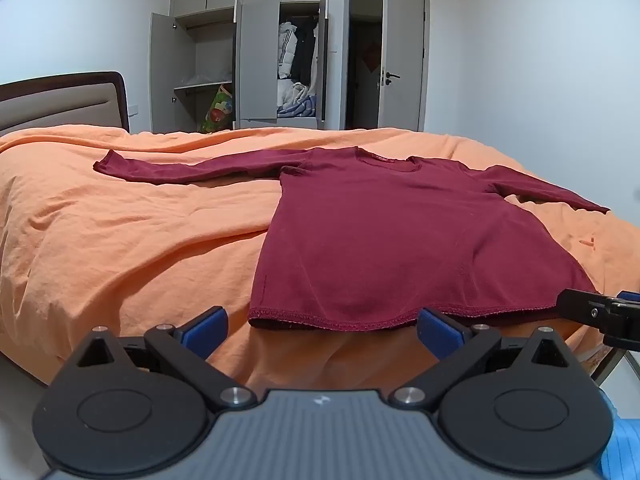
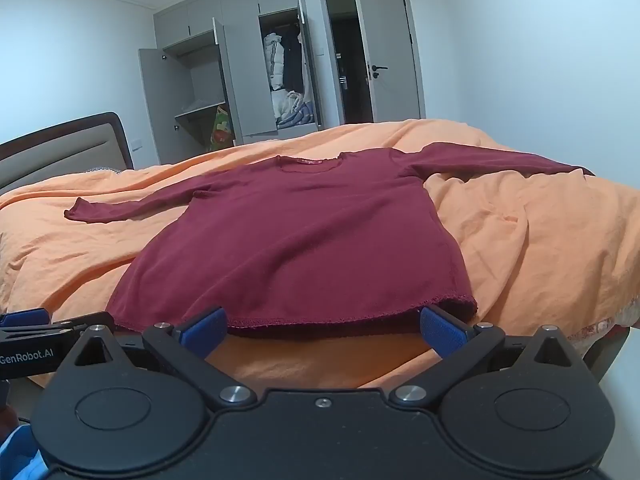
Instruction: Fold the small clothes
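Note:
A dark red long-sleeved shirt (image 1: 384, 232) (image 2: 296, 240) lies flat on the orange bedcover, both sleeves spread out sideways and its hem toward me. My left gripper (image 1: 322, 326) is open just short of the hem's left half, with nothing between its blue pads. My right gripper (image 2: 323, 326) is open in front of the hem's right half, likewise holding nothing. In the left wrist view the right gripper (image 1: 600, 314) shows at the right edge; in the right wrist view the left gripper (image 2: 36, 332) shows at the left edge.
The orange bedcover (image 1: 120, 240) is wrinkled and drapes over the bed's near edge. A padded headboard (image 1: 60, 100) stands at the left. Behind the bed are a grey wardrobe (image 1: 248, 60) with open doors, clothes inside, and an open room door (image 1: 404, 60).

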A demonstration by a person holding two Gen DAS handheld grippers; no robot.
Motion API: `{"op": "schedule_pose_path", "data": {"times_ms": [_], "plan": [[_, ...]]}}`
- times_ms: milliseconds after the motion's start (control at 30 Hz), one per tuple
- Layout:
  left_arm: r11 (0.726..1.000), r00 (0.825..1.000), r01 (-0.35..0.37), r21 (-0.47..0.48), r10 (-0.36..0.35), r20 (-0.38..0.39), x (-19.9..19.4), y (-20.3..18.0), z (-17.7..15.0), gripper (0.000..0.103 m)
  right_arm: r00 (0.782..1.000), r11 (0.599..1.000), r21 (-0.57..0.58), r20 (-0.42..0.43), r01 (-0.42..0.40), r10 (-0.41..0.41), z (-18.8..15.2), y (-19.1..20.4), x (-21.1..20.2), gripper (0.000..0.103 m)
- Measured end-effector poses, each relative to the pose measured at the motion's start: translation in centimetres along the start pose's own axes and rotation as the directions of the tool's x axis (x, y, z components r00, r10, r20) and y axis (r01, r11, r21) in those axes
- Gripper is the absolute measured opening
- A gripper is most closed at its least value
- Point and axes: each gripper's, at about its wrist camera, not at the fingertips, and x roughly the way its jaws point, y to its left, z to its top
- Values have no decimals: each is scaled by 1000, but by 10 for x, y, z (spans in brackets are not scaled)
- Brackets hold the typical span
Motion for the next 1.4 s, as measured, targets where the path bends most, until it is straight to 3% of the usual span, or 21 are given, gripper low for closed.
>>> {"op": "schedule_pose_path", "data": {"times_ms": [1400], "plan": [[1000,1000,-9,16,9,5,-2,-3,1,103,1000,1000,5,-4,-11,11,-1,-1,0,103]]}}
